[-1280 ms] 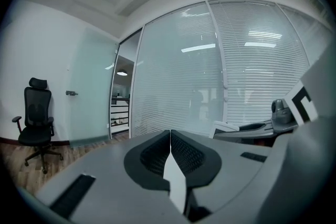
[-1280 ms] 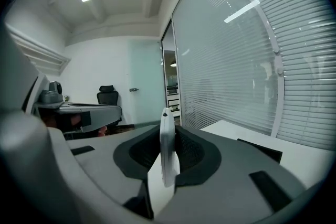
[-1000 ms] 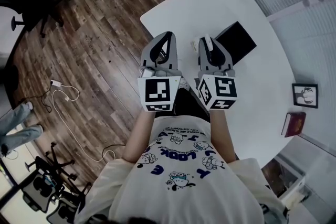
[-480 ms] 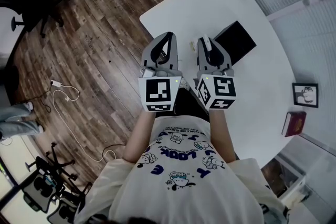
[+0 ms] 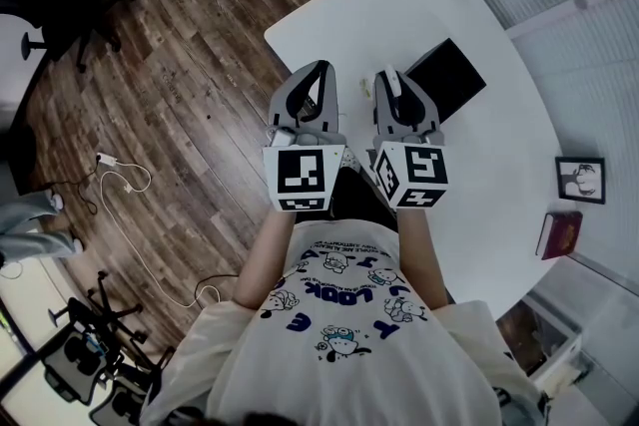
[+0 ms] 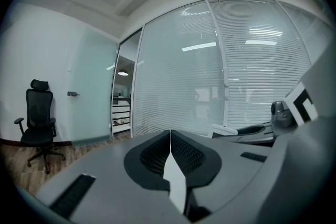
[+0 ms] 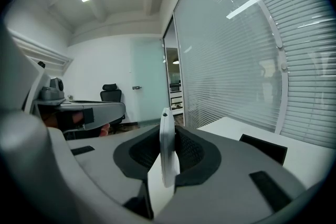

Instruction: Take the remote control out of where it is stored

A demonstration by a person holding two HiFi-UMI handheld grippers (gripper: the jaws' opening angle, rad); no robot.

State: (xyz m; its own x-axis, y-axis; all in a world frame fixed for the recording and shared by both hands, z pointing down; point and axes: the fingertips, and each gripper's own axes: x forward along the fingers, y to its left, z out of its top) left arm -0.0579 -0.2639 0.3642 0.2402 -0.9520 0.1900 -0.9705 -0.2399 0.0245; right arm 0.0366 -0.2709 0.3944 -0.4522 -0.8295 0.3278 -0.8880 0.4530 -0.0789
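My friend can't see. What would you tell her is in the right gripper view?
The right gripper is shut on a thin white remote, seen edge-on and upright between its black pads. Behind it, a white table with a black box sits beside a glass wall with blinds.

We hold both grippers side by side, level before our chest, bare forearms bent forward. Our left gripper (image 5: pixel 318 73) has its jaws pressed together, nothing between them. Our right gripper (image 5: pixel 387 77) clamps a slim white remote control (image 7: pixel 166 149) edge-on.
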